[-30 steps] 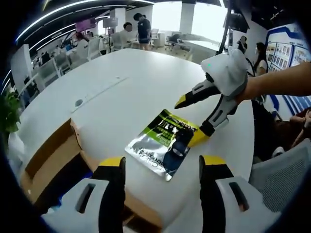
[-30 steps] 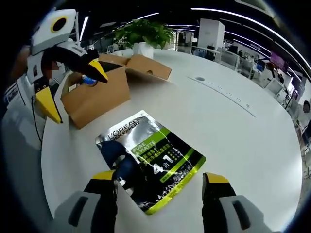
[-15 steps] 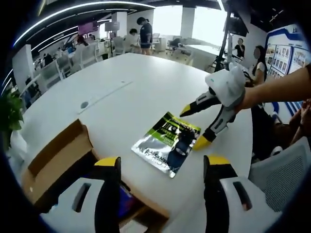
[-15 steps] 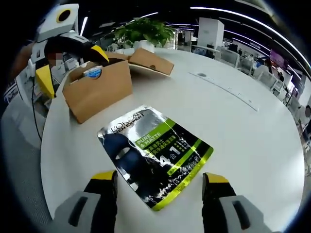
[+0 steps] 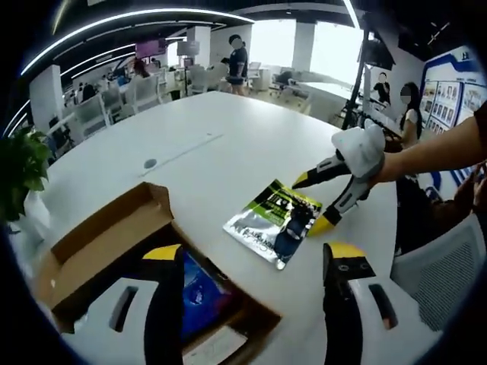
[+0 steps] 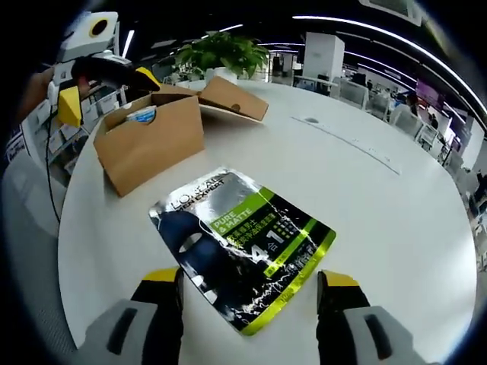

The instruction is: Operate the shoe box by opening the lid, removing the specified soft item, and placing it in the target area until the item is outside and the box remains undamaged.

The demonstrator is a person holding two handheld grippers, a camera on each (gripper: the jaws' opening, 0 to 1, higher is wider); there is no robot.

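The face-mask sachet (image 6: 241, 247) lies flat on the white desk (image 6: 365, 198), outside the cardboard shoe box (image 6: 150, 141), whose lid (image 6: 232, 97) is folded back. The right gripper (image 6: 249, 293) hangs just above the sachet's near edge, fingers spread and released. The left gripper (image 5: 255, 266) hovers over the open box, fingers apart, grasping nothing.

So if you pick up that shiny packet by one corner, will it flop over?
Probably, a bit. The packet lies thin and flat on the white table, so it likely bends and weighs little. Its glossy foil face catches the light, so it may slip between the right gripper jaws.
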